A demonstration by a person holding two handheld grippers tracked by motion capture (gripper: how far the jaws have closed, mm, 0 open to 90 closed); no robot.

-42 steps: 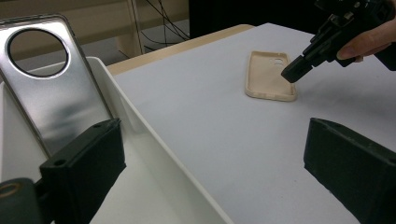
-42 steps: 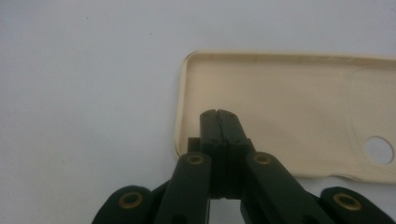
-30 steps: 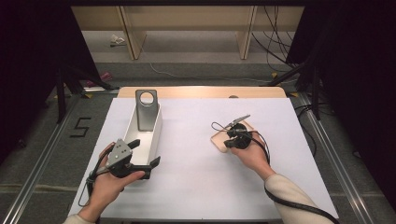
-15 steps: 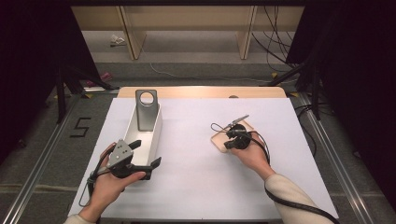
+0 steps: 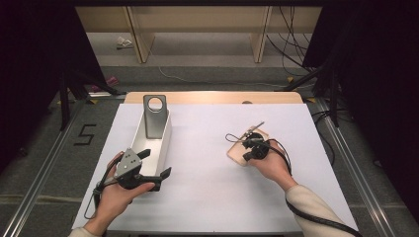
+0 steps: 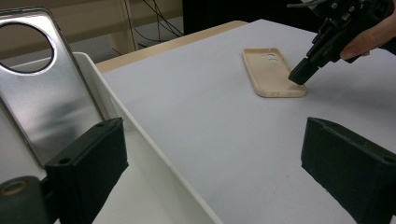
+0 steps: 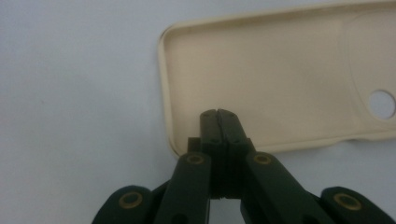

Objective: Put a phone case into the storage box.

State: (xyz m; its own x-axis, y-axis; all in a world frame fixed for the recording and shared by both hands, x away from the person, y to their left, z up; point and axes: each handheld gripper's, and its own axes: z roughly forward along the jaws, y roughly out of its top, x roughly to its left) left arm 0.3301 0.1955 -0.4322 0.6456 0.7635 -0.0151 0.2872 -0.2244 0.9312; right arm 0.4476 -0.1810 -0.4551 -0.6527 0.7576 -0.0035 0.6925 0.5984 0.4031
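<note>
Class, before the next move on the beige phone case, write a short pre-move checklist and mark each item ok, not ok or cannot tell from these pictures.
1. Beige plastic phone case lies flat, hollow side up: ok.
2. Right gripper shut, tips over the case's corner: ok.
3. Tips pressing the case: cannot tell.
4. Left gripper open, jaws astride the white rectangular tray's wall: ok.
5. Clear silvery phone case leaning upright in the tray: ok.
</note>
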